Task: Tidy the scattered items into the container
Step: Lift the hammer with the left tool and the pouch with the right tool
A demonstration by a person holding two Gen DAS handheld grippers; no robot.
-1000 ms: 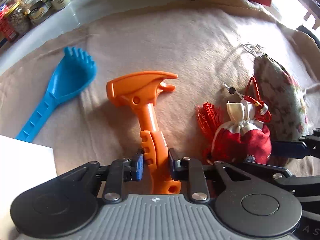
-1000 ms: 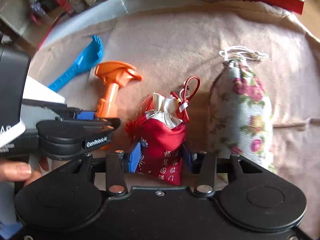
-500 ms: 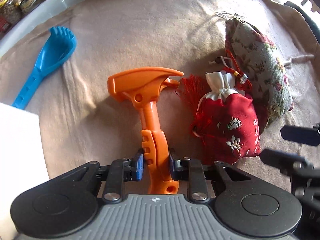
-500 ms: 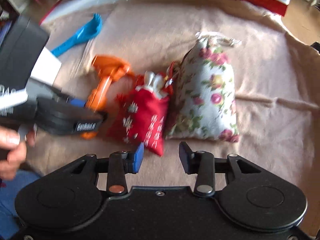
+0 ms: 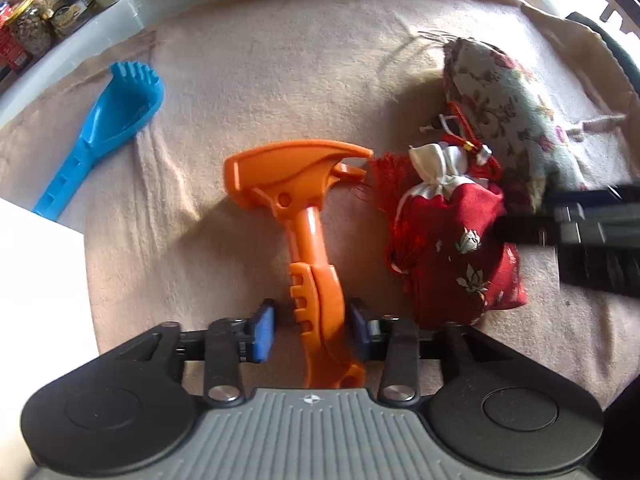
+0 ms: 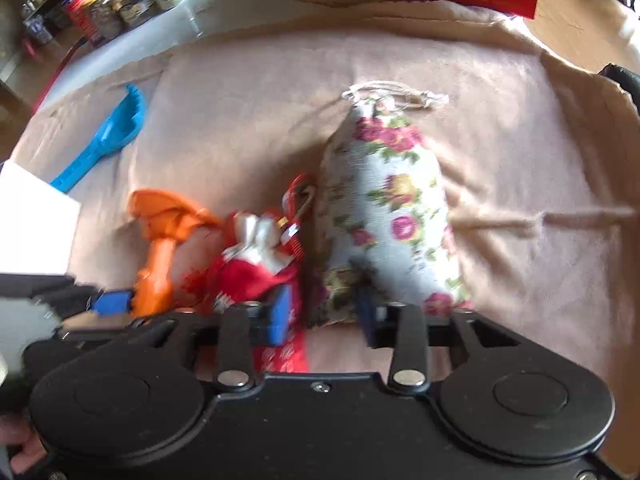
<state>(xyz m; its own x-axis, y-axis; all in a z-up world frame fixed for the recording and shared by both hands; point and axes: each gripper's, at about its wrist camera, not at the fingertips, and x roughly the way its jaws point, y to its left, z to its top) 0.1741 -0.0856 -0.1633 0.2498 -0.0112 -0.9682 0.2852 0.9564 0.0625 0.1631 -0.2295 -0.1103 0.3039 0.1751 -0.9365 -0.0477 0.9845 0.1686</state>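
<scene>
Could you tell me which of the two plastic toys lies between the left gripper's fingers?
The orange toy hammer: its handle runs between the open left gripper. The blue toy scoop lies apart, farther left.

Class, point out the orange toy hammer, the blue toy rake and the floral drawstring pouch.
orange toy hammer point(image 5: 296, 172): left wrist view, on its head.
blue toy rake point(image 5: 120, 110): left wrist view, on its scoop.
floral drawstring pouch point(image 6: 394, 200): right wrist view, mid-body.

Centre frame on my left wrist view, the toy hammer point(image 5: 308, 216) lies on the blanket point(image 5: 280, 80); the rake point(image 5: 104, 128) sits upper left, the small pouch point(image 5: 452, 248) right, touching the larger bag point(image 5: 508, 108) behind it.
</scene>
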